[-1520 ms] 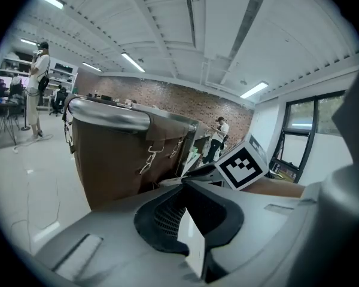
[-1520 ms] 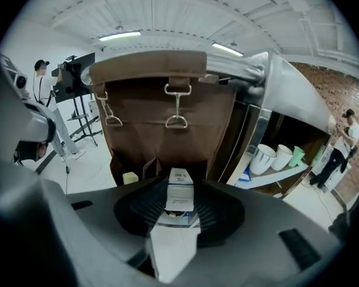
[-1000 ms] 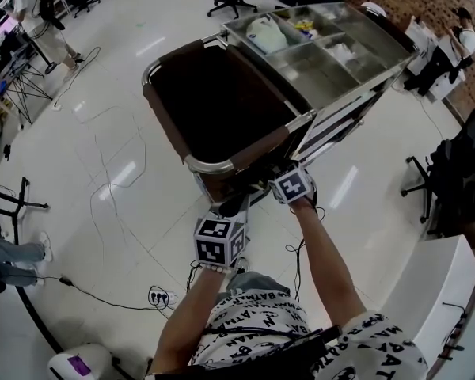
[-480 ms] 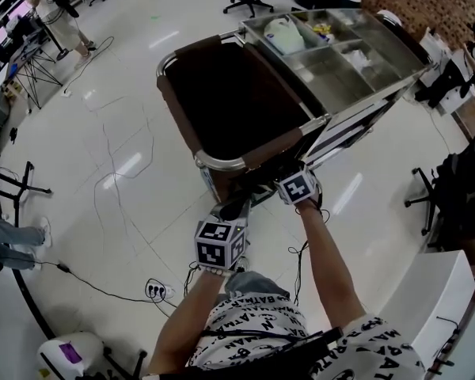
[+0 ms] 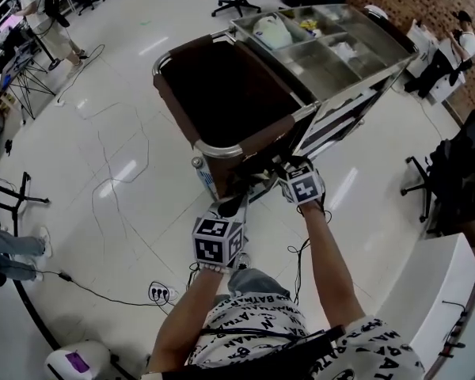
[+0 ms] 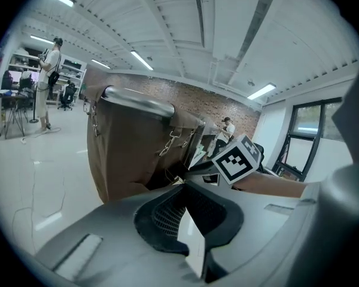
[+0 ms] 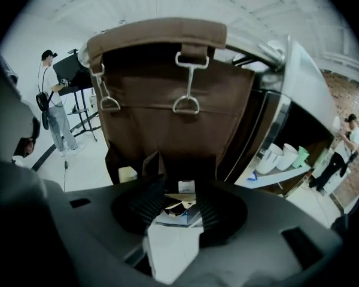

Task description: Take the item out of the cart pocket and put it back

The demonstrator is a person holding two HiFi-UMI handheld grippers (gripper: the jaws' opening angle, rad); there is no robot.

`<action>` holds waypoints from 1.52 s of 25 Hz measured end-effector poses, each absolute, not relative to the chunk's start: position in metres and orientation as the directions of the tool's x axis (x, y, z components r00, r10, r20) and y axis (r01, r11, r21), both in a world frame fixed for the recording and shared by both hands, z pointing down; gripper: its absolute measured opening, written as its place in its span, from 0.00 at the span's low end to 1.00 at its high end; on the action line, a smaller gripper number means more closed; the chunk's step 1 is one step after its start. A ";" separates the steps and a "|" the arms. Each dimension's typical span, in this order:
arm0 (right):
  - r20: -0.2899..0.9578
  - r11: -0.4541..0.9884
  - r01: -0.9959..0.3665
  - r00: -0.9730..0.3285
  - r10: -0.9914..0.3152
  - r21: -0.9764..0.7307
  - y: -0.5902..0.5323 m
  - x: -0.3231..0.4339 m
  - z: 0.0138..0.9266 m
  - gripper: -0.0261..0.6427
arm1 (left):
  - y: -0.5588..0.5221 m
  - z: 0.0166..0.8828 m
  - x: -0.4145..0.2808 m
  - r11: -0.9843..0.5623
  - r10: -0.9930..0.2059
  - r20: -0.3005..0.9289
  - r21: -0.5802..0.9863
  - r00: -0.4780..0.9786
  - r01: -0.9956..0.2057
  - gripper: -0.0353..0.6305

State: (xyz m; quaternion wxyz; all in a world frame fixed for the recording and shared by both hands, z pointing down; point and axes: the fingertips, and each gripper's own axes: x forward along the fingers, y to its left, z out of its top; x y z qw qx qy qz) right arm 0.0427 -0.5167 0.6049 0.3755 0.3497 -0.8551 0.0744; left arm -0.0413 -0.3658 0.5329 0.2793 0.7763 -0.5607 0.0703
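Note:
The cart's brown fabric bag (image 5: 222, 101) hangs from a steel frame, with pockets along its near end (image 7: 167, 160). My right gripper (image 5: 280, 169) points down at that end. Its jaws have just been opening, and a small flat packet (image 7: 178, 207) with a white label lies between them at the pocket's mouth; the pads do not visibly press on it. My left gripper (image 5: 232, 207) is held lower and nearer to me, aimed at the bag's side (image 6: 125, 154). Its jaws (image 6: 184, 187) look closed, with nothing between them.
The cart's steel top tray (image 5: 332, 54) holds a white bag and small items. A clear bottle (image 5: 203, 174) stands at the bag's near left corner. Cables and a power strip (image 5: 160, 295) lie on the floor. Office chairs and people stand around the room's edges.
My right gripper has drawn back a little from the cart's end and risen. The left gripper has shifted slightly. The bottle at the bag's corner has come into view.

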 end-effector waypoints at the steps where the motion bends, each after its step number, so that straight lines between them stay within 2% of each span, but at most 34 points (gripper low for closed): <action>1: 0.678 0.727 -0.673 -0.473 -0.563 0.134 -0.512 0.049 0.599 0.30 | -0.361 0.531 -0.042 -0.224 -0.830 0.419 0.354 0.368 -0.908 0.05; 11: 0.499 0.557 -0.829 -0.463 -0.732 0.048 -0.397 0.106 0.508 0.30 | -0.275 0.502 -0.048 -0.325 -0.823 0.354 0.348 0.444 -0.879 0.05; 12: 0.475 0.550 -0.835 -0.474 -0.742 0.027 -0.380 0.107 0.496 0.26 | -0.262 0.497 -0.047 -0.339 -0.822 0.344 0.344 0.454 -0.876 0.05; 13: 0.446 0.547 -0.837 -0.485 -0.752 0.013 -0.362 0.107 0.484 0.12 | -0.248 0.492 -0.046 -0.353 -0.822 0.332 0.340 0.462 -0.872 0.05; 14: 0.417 0.549 -0.836 -0.496 -0.762 0.009 -0.343 0.104 0.471 0.04 | -0.234 0.487 -0.045 -0.365 -0.823 0.319 0.335 0.469 -0.868 0.05; 21: 0.293 0.560 -0.826 -0.520 -0.802 0.067 -0.203 0.081 0.403 0.04 | -0.120 0.469 -0.049 -0.405 -0.823 0.274 0.331 0.498 -0.852 0.05; 27: 0.283 0.590 -0.806 -0.555 -0.782 0.052 -0.106 0.065 0.395 0.04 | -0.043 0.465 -0.039 -0.419 -0.812 0.266 0.353 0.519 -0.837 0.05; 32: 0.376 0.616 -0.787 -0.580 -0.723 -0.029 -0.036 0.066 0.455 0.04 | -0.006 0.482 -0.016 -0.416 -0.790 0.304 0.373 0.533 -0.829 0.05; 38: 0.413 0.575 -0.805 -0.578 -0.704 -0.147 0.005 0.092 0.495 0.04 | 0.015 0.487 0.010 -0.407 -0.781 0.324 0.384 0.534 -0.828 0.05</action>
